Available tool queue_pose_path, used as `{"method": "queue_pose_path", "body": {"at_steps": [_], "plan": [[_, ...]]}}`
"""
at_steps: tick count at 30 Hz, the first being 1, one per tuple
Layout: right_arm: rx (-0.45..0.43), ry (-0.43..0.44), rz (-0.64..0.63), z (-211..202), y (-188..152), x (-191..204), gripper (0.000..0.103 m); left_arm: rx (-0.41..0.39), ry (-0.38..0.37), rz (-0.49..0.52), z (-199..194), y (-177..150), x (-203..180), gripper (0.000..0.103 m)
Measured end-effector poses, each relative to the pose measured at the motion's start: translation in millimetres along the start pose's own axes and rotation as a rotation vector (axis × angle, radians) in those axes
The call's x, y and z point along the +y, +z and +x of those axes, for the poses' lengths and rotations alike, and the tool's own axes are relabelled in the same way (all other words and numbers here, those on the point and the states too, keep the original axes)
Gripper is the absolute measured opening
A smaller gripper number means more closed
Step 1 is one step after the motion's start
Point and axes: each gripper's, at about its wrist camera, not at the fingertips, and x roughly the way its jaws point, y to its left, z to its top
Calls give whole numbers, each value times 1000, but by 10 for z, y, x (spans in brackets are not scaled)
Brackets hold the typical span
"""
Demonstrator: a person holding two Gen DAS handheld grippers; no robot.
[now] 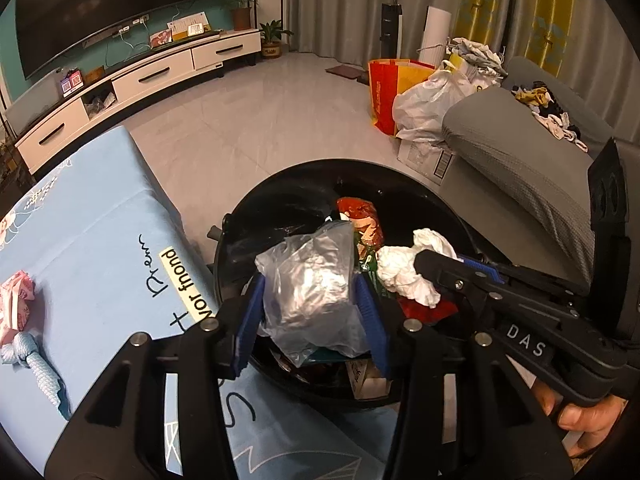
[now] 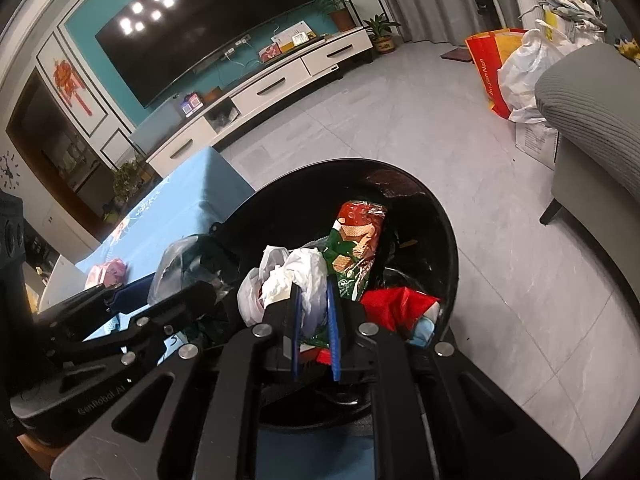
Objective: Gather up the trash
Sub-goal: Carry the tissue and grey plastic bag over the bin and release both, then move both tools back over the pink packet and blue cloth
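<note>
In the left wrist view, the left gripper is clamped on a clear plastic bag above the black bin, which holds a wafer wrapper.

In the right wrist view, the right gripper is nearly together, pinching white tissue over the same bin, beside red wrapping.

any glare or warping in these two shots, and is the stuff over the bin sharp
Left wrist view: ceiling lights glare on the TV, fisheye bends the cabinet, and the clear plastic bag is sharp. Right wrist view: the same glare and dark corners, and the white tissue is crisp.
</note>
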Motion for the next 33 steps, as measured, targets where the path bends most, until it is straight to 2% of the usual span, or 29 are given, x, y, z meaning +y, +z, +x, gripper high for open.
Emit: {"method": "queue_pose_path", "body": {"at_steps": [4, 8, 10, 12, 13, 15, 17, 20, 26, 33], "plan": [[5, -4, 18, 24, 16, -37, 21, 3, 10, 3, 28, 4, 22, 52], [-4, -13, 38, -5, 43, -76, 38, -3, 17, -7, 8, -3, 40, 58], [-12, -18, 43, -37, 57, -84, 43, -7, 20, -14, -19, -10, 61, 62], [-21, -24, 56, -86, 60, -100, 55, -16, 18, -25, -73, -21, 96, 71], [-29, -18, 67, -129, 58, -111, 57, -22, 13, -31, -109, -28, 122, 72], [-38, -16, 73, -197, 59, -110, 63, -40, 10, -41, -194, -40, 151, 86], [-47, -21, 75, -280, 54, -99, 66, -61, 1, -53, -307, -74, 189, 88], [-53, -30, 86, -383, 37, -103, 76, -83, 6, -84, -495, -149, 294, 97], [-32, -33, 102, -536, -43, -107, 83, -85, 52, -164, -814, -418, 586, 100], [-1, -12, 48, -619, -145, 190, 84, -53, 109, -279, -1161, -1021, 950, 100]]}}
